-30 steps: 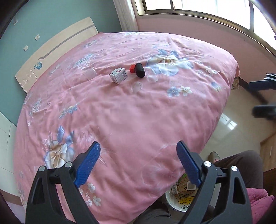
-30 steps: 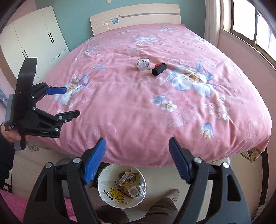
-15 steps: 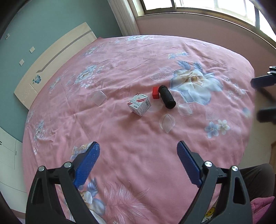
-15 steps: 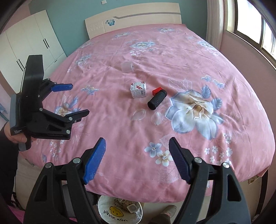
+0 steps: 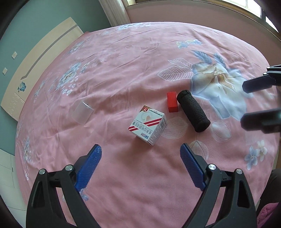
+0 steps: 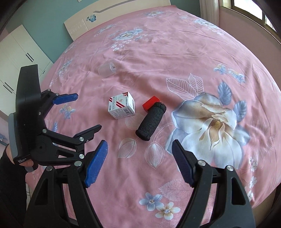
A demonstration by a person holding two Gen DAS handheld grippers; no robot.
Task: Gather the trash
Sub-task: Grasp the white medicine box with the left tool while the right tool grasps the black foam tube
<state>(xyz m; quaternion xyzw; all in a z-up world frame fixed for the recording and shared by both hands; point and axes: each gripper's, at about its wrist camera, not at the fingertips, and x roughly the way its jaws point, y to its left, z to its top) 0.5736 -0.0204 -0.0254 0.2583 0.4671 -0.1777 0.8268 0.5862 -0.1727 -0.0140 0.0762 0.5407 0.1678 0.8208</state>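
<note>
On the pink floral bed lie a white carton with red stripes, a small red block, a black foam cylinder and a clear plastic cup on its side. My left gripper is open and empty, just short of the carton; it also shows in the right wrist view. My right gripper is open and empty, just short of the black cylinder; its fingers show at the right edge of the left wrist view.
The wooden headboard stands at the far end of the bed. A white wardrobe is at the left. A window and pink wall run along the far right side.
Both grippers have moved forward over the bed toward the objects. The trash bowl on the floor has dropped out of both views. Both grippers stay open.
</note>
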